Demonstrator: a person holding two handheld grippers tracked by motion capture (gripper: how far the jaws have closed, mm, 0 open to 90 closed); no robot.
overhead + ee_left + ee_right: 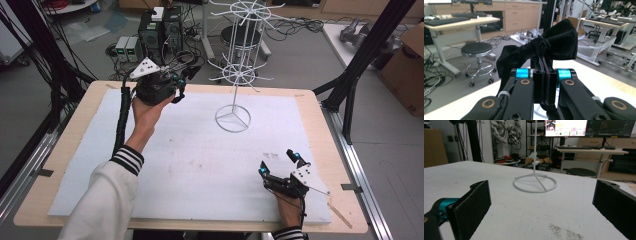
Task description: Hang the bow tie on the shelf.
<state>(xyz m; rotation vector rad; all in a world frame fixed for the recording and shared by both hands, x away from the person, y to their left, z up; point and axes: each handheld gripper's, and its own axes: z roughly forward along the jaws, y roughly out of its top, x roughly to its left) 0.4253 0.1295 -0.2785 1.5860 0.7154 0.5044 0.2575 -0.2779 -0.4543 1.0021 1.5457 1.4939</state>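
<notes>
Black fabric bow tie point(549, 45), pinched in the closed left tool point(544, 75), should probably be hooked gently onto the white wire rack point(240, 60).

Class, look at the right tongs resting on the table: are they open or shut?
Open. The right tongs show two black pads far apart, with bare white table between them.

The rack point(233, 118) stands mid-table point(65, 150) (left gripper point(176, 87) beside, right gripper point(278, 164) nearer).

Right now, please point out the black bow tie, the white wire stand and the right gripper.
black bow tie point(559, 42), left gripper view, right wing.
white wire stand point(233, 120), high view, base ring.
right gripper point(280, 163), high view, between its open fingertips.
</notes>
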